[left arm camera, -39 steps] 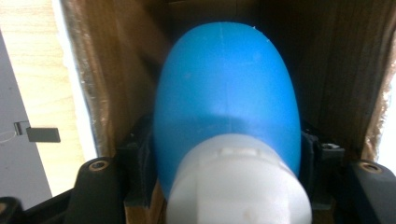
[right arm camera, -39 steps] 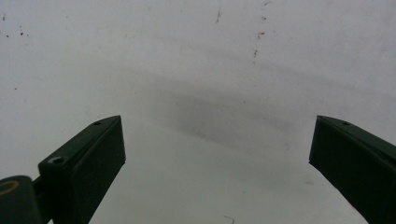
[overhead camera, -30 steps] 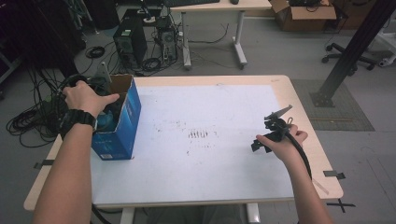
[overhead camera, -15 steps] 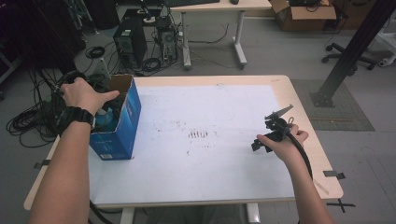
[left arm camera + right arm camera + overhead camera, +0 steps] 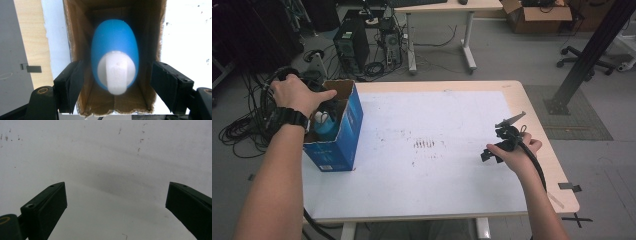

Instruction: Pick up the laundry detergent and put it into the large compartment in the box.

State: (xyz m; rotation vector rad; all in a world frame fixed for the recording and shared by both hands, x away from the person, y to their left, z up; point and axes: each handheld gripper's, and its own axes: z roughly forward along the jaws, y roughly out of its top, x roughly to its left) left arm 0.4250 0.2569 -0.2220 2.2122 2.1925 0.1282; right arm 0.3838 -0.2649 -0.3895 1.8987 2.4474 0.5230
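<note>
An open blue cardboard box (image 5: 339,142) stands at the table's left edge, and a blue bottle (image 5: 113,47) with a white cap (image 5: 116,72) stands upright inside it. In the high view the bottle (image 5: 325,126) peeks out under my left hand. My left gripper (image 5: 116,80) points down into the box with a jaw on each side of the bottle and a gap at both. Its jaws have just been opening and hold nothing. My right gripper (image 5: 492,150) hovers over the white table top at the right, and in its own view the right gripper (image 5: 116,202) stands wide open and empty.
A white sheet (image 5: 432,115) with dark smudges (image 5: 426,144) covers the wooden table. On the floor lie cables (image 5: 242,125) at the left and a computer tower (image 5: 349,47) behind. A second desk (image 5: 447,7), a black post (image 5: 584,60) and an office chair (image 5: 584,52) stand beyond.
My left hand has lifted a little above the box, and the bottle's top now shows below it. The right hand and its gripper have stayed where they were.
</note>
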